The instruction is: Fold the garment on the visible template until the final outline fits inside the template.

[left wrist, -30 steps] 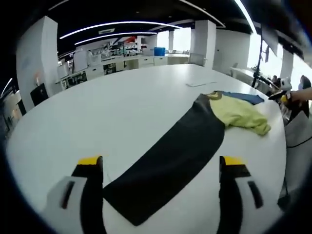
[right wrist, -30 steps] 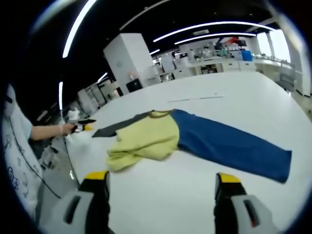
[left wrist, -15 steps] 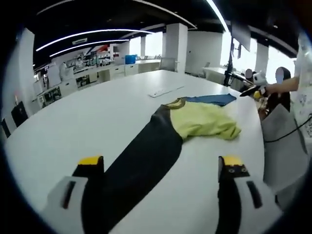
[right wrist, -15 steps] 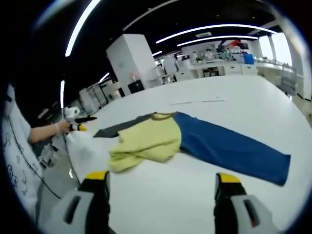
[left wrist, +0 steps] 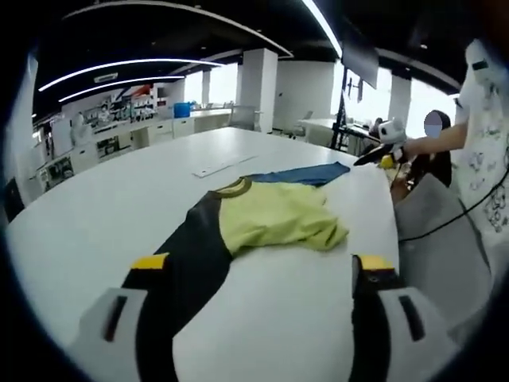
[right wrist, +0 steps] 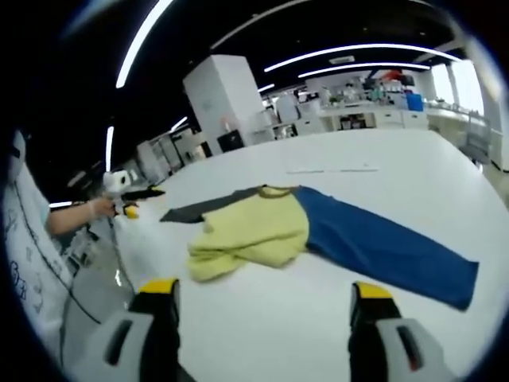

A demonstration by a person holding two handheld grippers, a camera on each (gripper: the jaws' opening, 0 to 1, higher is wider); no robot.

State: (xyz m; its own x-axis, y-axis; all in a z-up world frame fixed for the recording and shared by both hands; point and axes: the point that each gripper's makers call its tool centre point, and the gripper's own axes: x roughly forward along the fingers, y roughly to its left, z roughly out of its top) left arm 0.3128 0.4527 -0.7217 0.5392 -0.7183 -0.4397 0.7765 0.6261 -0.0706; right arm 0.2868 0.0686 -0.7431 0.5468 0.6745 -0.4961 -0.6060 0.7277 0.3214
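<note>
both my claws, left claw and right claw, stand apart, holding nothing. step in hand: approach the garment on the worktop. next move, i judge: pinch a sleeve end.

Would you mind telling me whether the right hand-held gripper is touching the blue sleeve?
Apart. In the right gripper view, the right hand-held gripper stands open, with bare white table between its fingertips and the blue sleeve.

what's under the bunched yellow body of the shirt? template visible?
Under the yellow body only the white table shows around its edges. The black sleeve and blue sleeve run out from it. Whatever lies beneath the bunched fabric is covered.
</note>
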